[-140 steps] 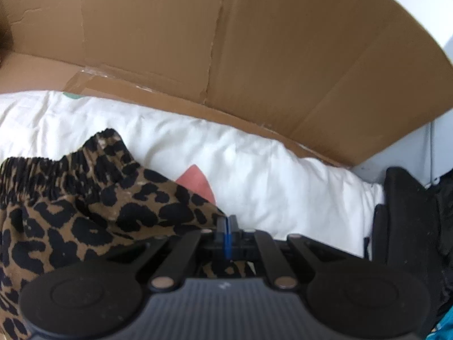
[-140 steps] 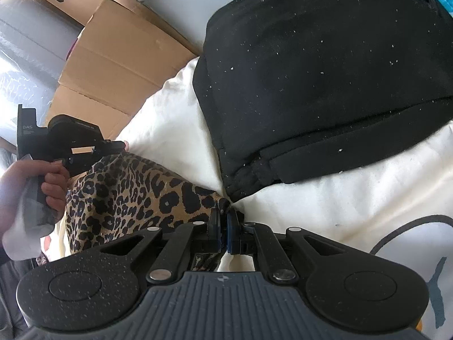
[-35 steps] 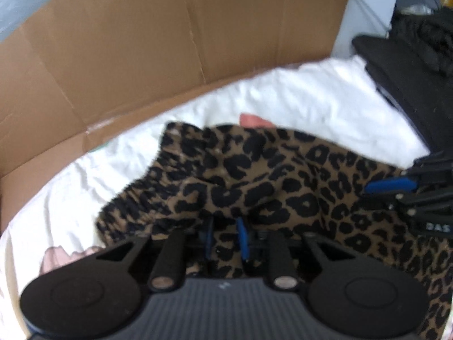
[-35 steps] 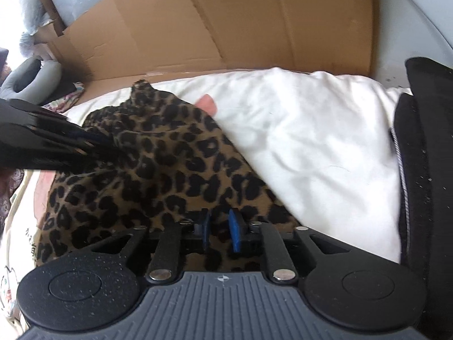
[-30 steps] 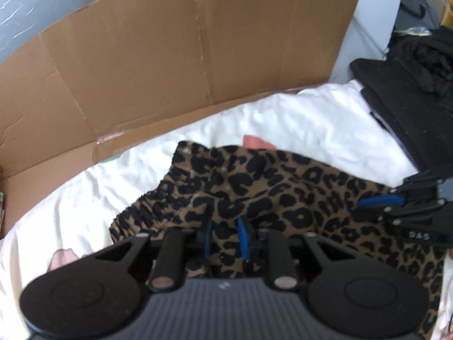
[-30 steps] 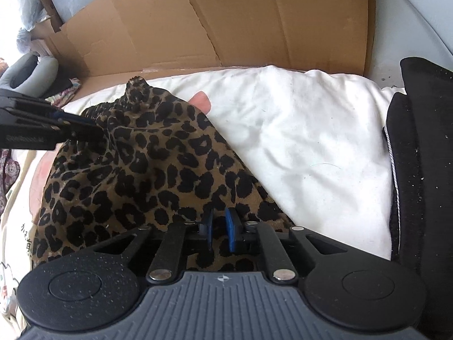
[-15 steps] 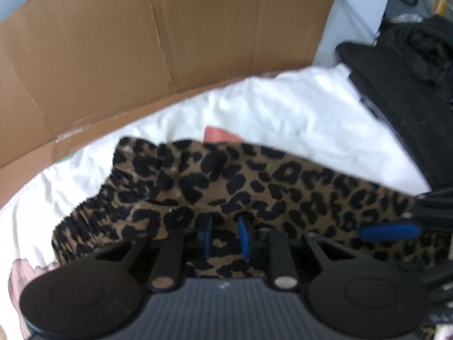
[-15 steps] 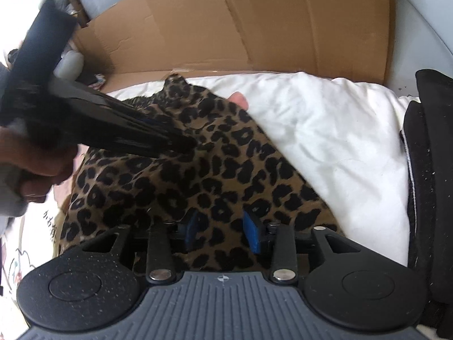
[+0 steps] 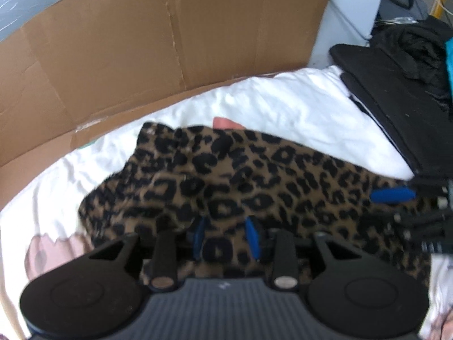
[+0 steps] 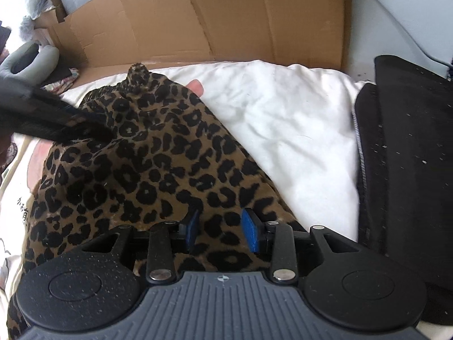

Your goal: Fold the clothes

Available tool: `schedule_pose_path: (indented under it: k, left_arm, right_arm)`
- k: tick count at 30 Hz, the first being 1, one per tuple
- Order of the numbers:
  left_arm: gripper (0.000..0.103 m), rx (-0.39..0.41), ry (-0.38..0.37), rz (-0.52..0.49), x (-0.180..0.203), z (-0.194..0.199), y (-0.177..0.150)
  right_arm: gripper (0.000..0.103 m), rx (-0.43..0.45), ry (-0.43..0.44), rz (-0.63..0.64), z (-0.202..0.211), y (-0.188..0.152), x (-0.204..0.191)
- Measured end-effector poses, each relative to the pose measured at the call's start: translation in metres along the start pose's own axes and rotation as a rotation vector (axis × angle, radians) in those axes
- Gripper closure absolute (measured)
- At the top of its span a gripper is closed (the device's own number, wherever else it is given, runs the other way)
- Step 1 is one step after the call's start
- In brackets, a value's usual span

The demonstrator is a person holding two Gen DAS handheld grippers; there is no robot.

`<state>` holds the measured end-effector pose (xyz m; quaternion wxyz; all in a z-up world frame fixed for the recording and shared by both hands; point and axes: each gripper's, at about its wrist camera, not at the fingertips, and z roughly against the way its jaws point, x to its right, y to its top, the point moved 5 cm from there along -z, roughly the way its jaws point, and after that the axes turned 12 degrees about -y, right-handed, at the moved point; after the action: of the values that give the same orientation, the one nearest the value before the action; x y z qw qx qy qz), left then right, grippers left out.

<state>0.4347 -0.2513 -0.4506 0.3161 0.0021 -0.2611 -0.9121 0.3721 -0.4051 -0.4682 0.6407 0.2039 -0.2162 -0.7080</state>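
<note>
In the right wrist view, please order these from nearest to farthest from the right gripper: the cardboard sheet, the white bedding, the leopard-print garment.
1. leopard-print garment: directly under the right gripper, between its fingers.
2. white bedding: beyond, upper right.
3. cardboard sheet: standing at the back.

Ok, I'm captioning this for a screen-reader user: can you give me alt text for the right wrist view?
The right gripper hangs with open blue pads over a leopard-print garment on a white duvet. The left gripper reaches onto the garment from the left; brown cardboard stands behind, black clothing lies right.
</note>
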Motion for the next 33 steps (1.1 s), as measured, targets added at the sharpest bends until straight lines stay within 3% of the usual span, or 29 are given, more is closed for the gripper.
schedule_pose_path:
  k: [11,18,22,26,33]
  left_arm:
    - [0.07,0.09,-0.075,0.109,-0.006,0.038,-0.039]
    - [0.069,0.075,-0.123,0.13,-0.005,0.021,-0.058]
    - [0.069,0.046,-0.087,0.136,-0.012,0.009,-0.071]
    - [0.071,0.035,-0.001,0.129,-0.025,0.011,-0.077]
    - [0.072,0.003,0.051,0.155,-0.03,0.038,-0.088]
  right_arm:
    - [0.062,0.061,0.135,-0.051,0.032,0.005,0.002]
    - [0.062,0.021,0.198,0.007,0.031,-0.007,-0.028]
    - [0.063,-0.031,0.139,0.03,0.019,-0.02,-0.025]
    - [0.065,-0.046,0.09,0.032,0.014,-0.026,-0.009]
    - [0.065,-0.062,0.031,-0.001,0.022,-0.032,0.011]
